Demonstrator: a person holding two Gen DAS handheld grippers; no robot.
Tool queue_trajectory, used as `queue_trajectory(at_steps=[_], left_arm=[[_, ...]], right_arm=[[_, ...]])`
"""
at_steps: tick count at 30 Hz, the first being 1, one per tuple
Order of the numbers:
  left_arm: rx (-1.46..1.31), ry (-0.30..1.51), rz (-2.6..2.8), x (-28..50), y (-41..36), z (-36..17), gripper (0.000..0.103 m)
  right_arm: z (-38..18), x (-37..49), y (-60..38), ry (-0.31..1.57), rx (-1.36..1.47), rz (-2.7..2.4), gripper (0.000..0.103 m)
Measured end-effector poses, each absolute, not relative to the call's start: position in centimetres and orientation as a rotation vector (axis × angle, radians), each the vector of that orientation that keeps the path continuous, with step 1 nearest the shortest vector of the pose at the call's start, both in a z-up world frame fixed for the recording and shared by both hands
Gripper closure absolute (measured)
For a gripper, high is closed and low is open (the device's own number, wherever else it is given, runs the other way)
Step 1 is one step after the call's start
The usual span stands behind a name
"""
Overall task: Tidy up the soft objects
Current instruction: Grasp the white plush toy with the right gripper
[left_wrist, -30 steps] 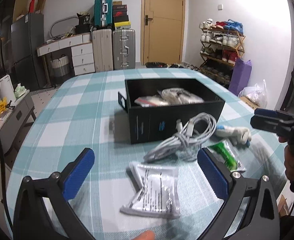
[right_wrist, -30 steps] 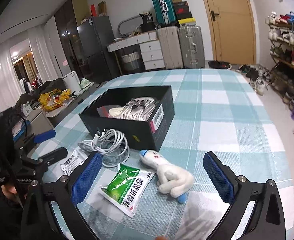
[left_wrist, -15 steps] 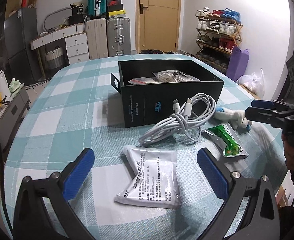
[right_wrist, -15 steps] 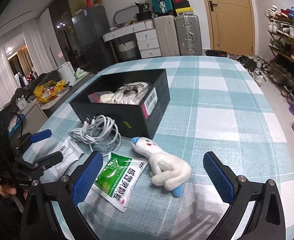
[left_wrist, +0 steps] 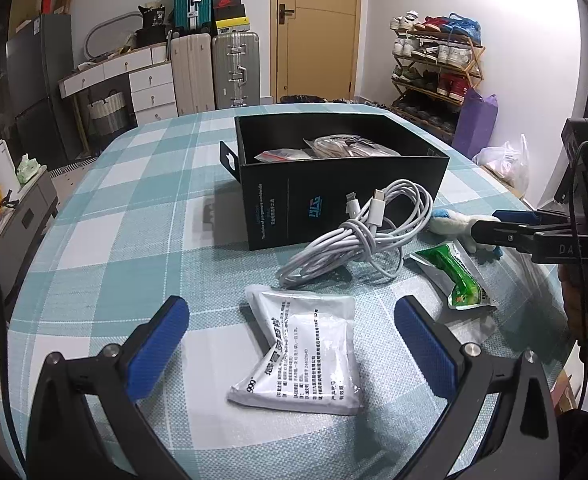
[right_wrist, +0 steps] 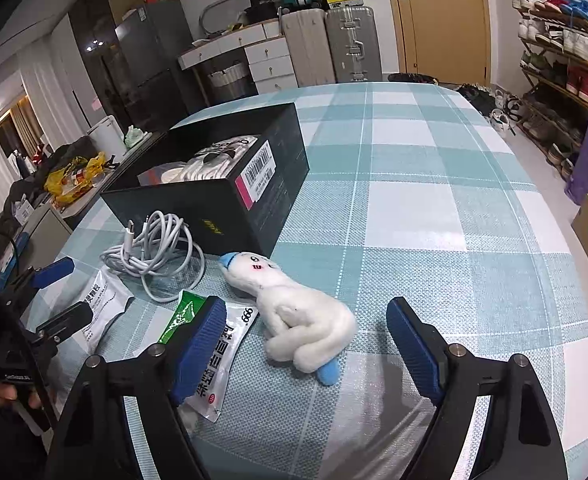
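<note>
- Teal-and-white checked cloth covers the desk (left_wrist: 106, 216); black box (left_wrist: 334, 216) sits mid-desk w/ bagged items inside.
- Left tongs (left_wrist: 292, 344): spread wide, nothing held, low over the white sachet (left_wrist: 306, 356), which lies flat betw. the two blue pads.
- Right tongs (right_wrist: 306, 344): also spread, empty, hovering just above the white plush toy (right_wrist: 294, 312); toy lies on its side on the cloth, blue tip toward the box corner, other end betw. the pads.
- Green sachet (right_wrist: 210, 348) lies just left of the toy, partly under the right tongs' left pad (right_wrist: 200, 344).
- White cable bundle (left_wrist: 370, 232) coiled in front of the box, leaning on its front wall, near both sachets.
- Room behind: suitcases (left_wrist: 218, 68), door, shoe rack (left_wrist: 434, 64).
</note>
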State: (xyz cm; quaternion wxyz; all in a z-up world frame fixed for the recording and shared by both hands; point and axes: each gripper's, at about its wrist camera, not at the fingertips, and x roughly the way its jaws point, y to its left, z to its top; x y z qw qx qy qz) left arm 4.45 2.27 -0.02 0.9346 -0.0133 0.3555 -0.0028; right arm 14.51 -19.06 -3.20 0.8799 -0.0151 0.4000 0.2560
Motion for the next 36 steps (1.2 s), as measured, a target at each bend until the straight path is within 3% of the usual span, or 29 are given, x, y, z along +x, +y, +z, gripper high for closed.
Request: queue_trajectory(at_steps=[5,8,18,26,36], left_arm=[[-0.021,0.731,-0.009,4.6,2.2,-0.1,0.0],[-0.017,0.736,-0.013,4.6,2.2,-0.1,0.0],[0.005,0.761,-0.032,5.0,1.7,-0.3,0.0],[0.004,0.78,-0.039,5.1,1.7,-0.5,0.0],[0.039,0.863,-0.055,6.2,1.3,-1.2,0.0]], right_arm=[[-3.4,14.6,-18.7,0.84,-0.04,0.532,0.023],[-3.5,14.6,-18.6,0.837,-0.045,0.521,0.039],[-3.8,14.8,-18.6,0.845,-0.054,0.523,0.054],[-3.7,14.5,-18.3,0.82,-0.085,0.529,0.061],[-2.6,14.0,-18.6,0.775,-0.06,0.547,0.061]])
